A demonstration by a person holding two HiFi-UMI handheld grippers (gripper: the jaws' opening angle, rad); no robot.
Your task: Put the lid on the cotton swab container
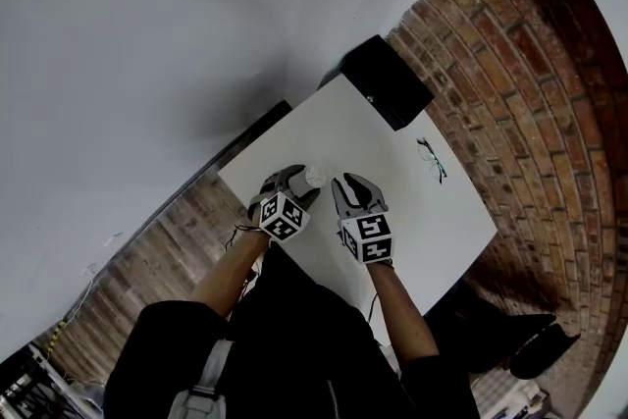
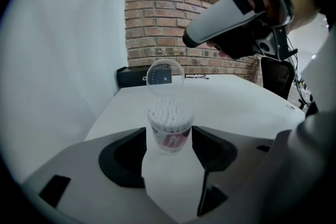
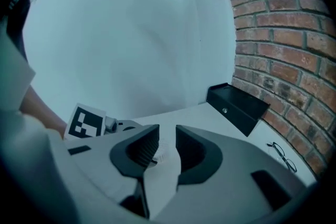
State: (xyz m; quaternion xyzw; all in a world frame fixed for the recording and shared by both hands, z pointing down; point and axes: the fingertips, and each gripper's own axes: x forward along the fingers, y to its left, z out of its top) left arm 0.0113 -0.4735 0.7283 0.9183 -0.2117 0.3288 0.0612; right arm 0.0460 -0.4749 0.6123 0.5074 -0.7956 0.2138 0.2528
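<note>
A clear cotton swab container (image 2: 169, 131), packed with white swabs, stands on the white table (image 2: 231, 99) between the jaws of my left gripper (image 2: 169, 151). Those jaws are spread wide on either side of it and do not press it. A clear round lid (image 2: 165, 75) stands on edge at the container's far rim. My right gripper (image 2: 195, 39) hovers above and to the right of it. In the right gripper view, that gripper (image 3: 167, 147) has a gap between its jaws, with only a faint clear edge showing behind them. In the head view, both grippers (image 1: 306, 189) (image 1: 349, 182) flank the container (image 1: 313, 177).
A black box (image 1: 388, 80) sits at the table's far corner by the brick wall (image 1: 530, 93). Eyeglasses (image 1: 432, 160) lie on the right side of the table. A dark chair (image 2: 276, 76) stands beyond the table's right edge.
</note>
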